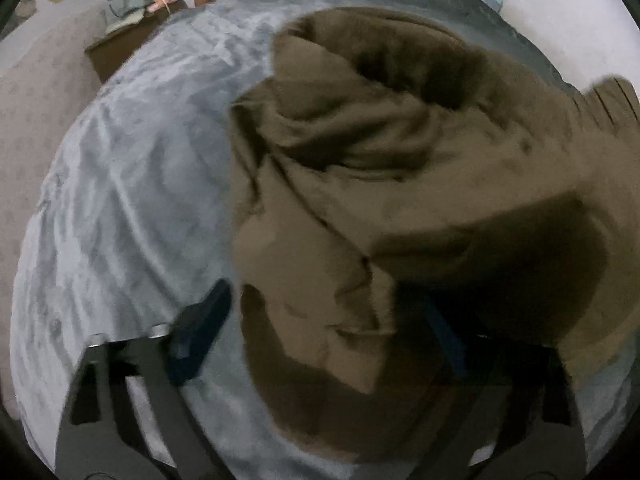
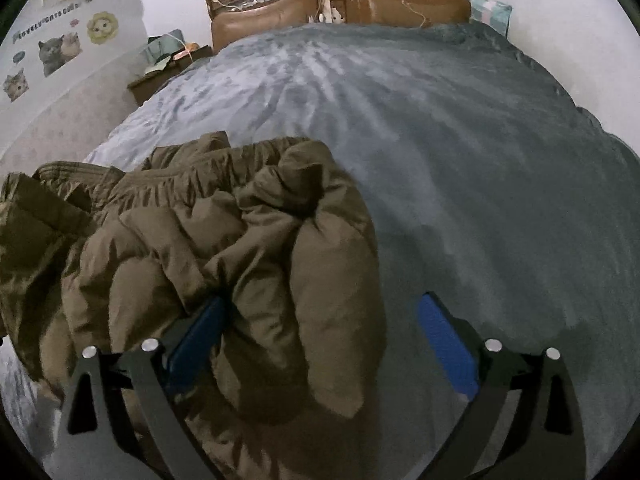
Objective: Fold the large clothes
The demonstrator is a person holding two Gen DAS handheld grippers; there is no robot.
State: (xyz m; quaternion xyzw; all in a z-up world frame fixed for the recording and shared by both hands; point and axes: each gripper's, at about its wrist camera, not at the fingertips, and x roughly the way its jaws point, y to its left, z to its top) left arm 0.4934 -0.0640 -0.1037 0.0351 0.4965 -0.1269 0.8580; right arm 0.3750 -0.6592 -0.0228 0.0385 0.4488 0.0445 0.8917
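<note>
Black linkage arms, silver screws, blue fingers (image 2: 446, 344).

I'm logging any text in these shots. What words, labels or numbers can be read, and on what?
"LOVELY CATS..." is my best reading of the curved lettering on the wall stickers above the cat stickers, in the right wrist view; its tail end is too blurred.
The brown jacket shows no label.
Left wrist view: no text.

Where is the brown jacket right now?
The brown jacket lies bunched on the grey bedspread, left of centre in the right wrist view, between the open fingers of the right gripper, well short of the wooden headboard.
</note>
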